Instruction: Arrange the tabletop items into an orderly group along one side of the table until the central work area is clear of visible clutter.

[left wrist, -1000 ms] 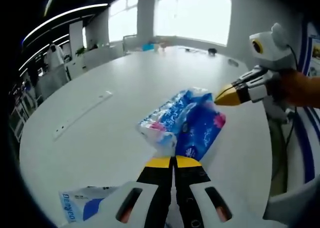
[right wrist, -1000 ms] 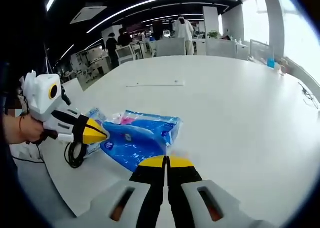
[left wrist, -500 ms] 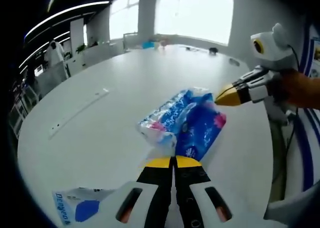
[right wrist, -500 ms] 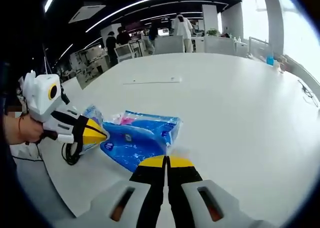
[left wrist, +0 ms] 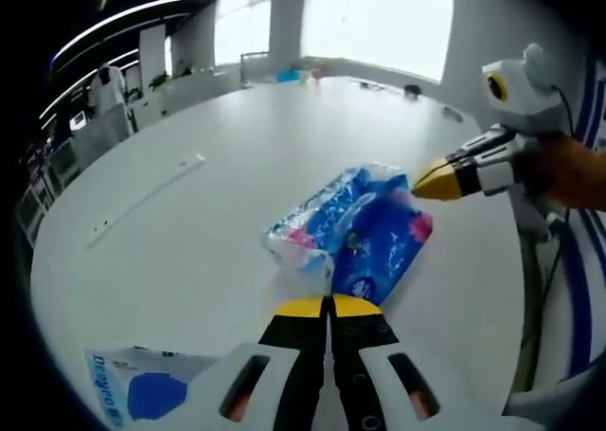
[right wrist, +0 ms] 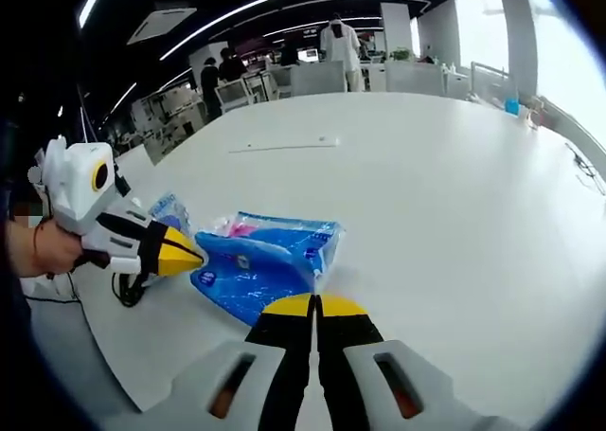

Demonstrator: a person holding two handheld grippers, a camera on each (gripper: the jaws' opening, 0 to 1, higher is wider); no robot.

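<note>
A blue tissue pack [left wrist: 352, 230] with pink marks lies flat on the white round table [left wrist: 218, 137]. My left gripper [left wrist: 329, 306] is shut, its yellow tips at the pack's near corner. My right gripper [left wrist: 417, 184] comes in from the right, also shut, its tip against the pack's far end. In the right gripper view the same pack [right wrist: 260, 259] lies just beyond the shut right gripper [right wrist: 317, 305]. The left gripper [right wrist: 194, 256] points at the pack's left end there. I cannot tell whether either tip pinches the wrapper.
A white and blue pouch [left wrist: 137, 396] lies near the table edge, and it shows behind the left gripper [right wrist: 170, 211]. A long white strip [left wrist: 142, 199] lies further in. A black cable [right wrist: 128, 289] hangs by the edge. Small items [left wrist: 289, 74] sit at the far end.
Both views have shifted a little with the hands. The pack and both grippers keep the same places relative to one another.
</note>
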